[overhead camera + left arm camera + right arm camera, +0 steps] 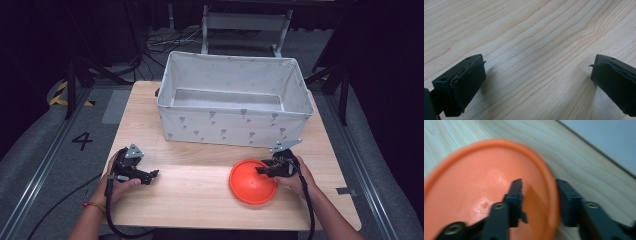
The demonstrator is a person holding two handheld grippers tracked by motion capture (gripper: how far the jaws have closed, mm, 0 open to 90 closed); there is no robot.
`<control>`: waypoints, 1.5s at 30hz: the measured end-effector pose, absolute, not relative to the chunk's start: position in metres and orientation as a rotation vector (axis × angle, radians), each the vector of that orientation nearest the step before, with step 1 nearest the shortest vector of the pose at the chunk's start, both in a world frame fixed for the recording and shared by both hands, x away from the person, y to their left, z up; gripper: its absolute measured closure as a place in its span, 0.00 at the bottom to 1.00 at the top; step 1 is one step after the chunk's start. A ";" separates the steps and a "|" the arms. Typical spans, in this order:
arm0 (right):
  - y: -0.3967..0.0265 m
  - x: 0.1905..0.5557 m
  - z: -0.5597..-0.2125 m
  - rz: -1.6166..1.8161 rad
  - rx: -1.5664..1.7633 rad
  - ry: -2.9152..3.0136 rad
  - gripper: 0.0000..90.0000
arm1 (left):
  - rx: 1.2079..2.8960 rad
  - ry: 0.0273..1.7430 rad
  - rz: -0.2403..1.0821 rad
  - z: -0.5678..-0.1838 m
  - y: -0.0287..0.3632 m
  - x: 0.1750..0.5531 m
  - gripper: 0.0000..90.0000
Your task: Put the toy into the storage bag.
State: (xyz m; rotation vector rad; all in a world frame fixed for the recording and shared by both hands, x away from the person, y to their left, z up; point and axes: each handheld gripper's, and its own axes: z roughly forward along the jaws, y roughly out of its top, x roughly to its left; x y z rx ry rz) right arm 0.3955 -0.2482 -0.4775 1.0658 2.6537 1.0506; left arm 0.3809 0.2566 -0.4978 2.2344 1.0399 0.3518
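High view first: my right tool point(265, 170) sits at the right rim of the orange bowl point(251, 184), which rests on the counter point(195, 195) in front of the white fabric bin point(235, 127). The bowl lies toward the right half of the wooden top, just short of the bin's front wall and apart from it. My right hand point(295, 180) grips the tool from the right side, its cable trailing back toward me.

Right gripper view puts the bowl's rim point(552, 195) between my two black jaws: one jaw is inside the bowl, over its orange inner wall, the other outside, over the wood. They stand narrow, straddling the rim, and the picture is blurred, so I cannot tell whether the pads already press on the rim or sit just off it.

My left tool point(150, 175) rests low at the left part of the counter, pointing toward the middle, well apart from the bowl, with my left hand point(117, 185) wrapped around it. Left gripper view shows its jaws spread wide, with bare wood grain point(536, 50) between them and nothing held.
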 end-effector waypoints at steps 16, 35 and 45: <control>-0.225 0.367 -0.410 1.132 0.685 2.596 0.91 | 2.231 1.042 0.346 -0.498 0.256 0.381 0.00; -0.207 0.380 -0.344 0.912 0.440 2.600 0.91 | 2.231 1.042 0.347 -0.498 0.256 0.381 0.00; -0.225 0.386 -0.288 0.958 0.353 2.565 0.91 | 2.231 1.044 0.347 -0.498 0.256 0.381 0.00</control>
